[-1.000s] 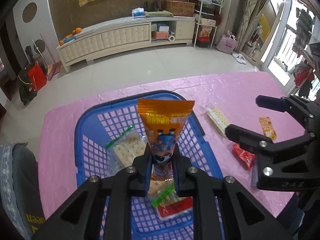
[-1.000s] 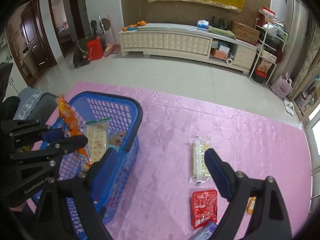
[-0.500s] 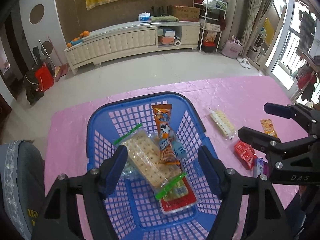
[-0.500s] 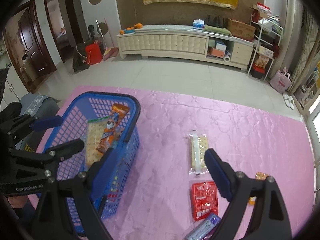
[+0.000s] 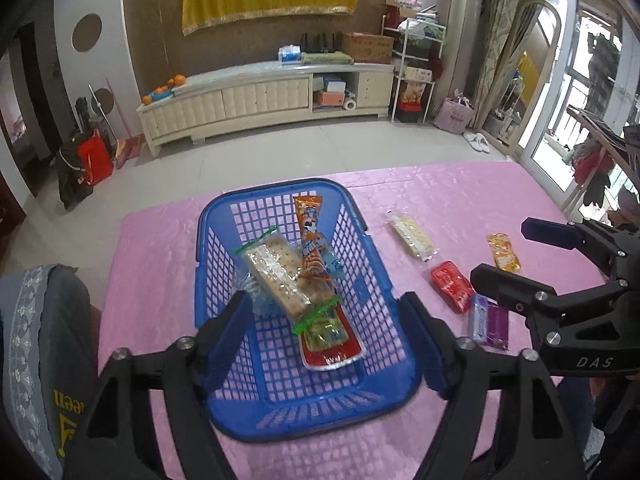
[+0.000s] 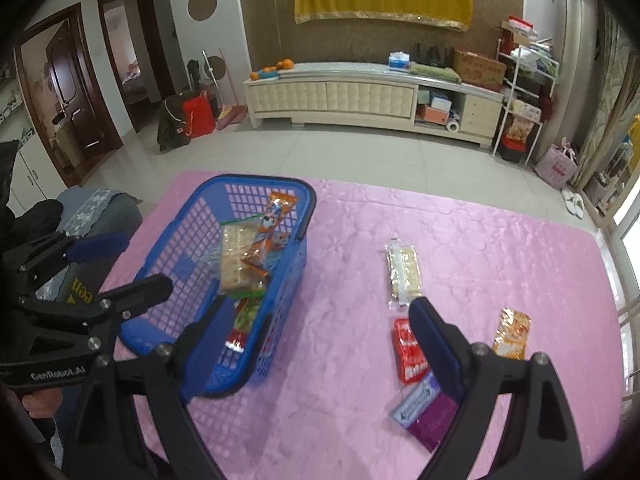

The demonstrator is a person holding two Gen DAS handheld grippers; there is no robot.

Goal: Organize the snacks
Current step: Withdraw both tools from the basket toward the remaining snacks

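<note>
Our left gripper [image 5: 326,340] hangs over the near end of the blue basket [image 5: 208,240] with its jaws spread wide and nothing between them. Our right gripper [image 6: 320,344] is spread just as wide and empty too, hovering above the pink tablecloth [image 6: 480,240] between the basket and the loose snacks.

Out from the right gripper, the red packet [image 6: 406,346] lies just beside its right finger, partly tucked behind it, with the purple packet [image 6: 430,408] nearer us and the small orange packet [image 6: 512,334] further right. The clear cracker pack [image 6: 402,272] sits beyond them, long axis running away from us, roughly in line with the fingers. All four lie on the right gripper's side, well apart from the left one, so we'd judge the right hand is the one to take the next pick, and the red packet looks the closest target.

Counting now: four snacks outside on the cloth. Inside the basket we make out a cracker pack [image 5: 276,272] with green clips, a long orange stick pack [image 5: 312,236] leaning toward the far wall, a red-edged pack [image 5: 332,340] flat on the floor, and something crinkly and bluish beneath that we can't identify. So at least three in, four to go, by our reckoning.
</note>
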